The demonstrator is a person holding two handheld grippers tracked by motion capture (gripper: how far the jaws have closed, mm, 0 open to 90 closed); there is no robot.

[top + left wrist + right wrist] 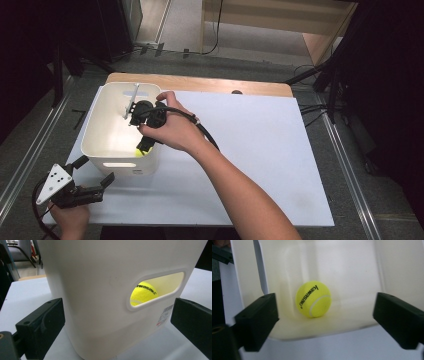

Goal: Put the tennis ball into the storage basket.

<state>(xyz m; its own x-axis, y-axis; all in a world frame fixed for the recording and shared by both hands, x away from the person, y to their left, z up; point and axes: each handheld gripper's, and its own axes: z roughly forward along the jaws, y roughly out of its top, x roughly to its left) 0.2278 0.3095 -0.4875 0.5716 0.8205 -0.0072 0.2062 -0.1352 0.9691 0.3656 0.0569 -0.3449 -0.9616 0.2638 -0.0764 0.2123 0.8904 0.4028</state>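
Left gripper (94,173) sat with jaws apart beside bin (95,130), clear of it. Right gripper (324,315) hung inside with jaws wide, ball (313,299) loose on bin floor.

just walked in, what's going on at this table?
A person works two handheld grippers. The right gripper reaches down into the white plastic bin, jaws open, with the yellow tennis ball lying free on the bin floor. The left gripper waits open just outside the bin's near wall, by its handle slot.
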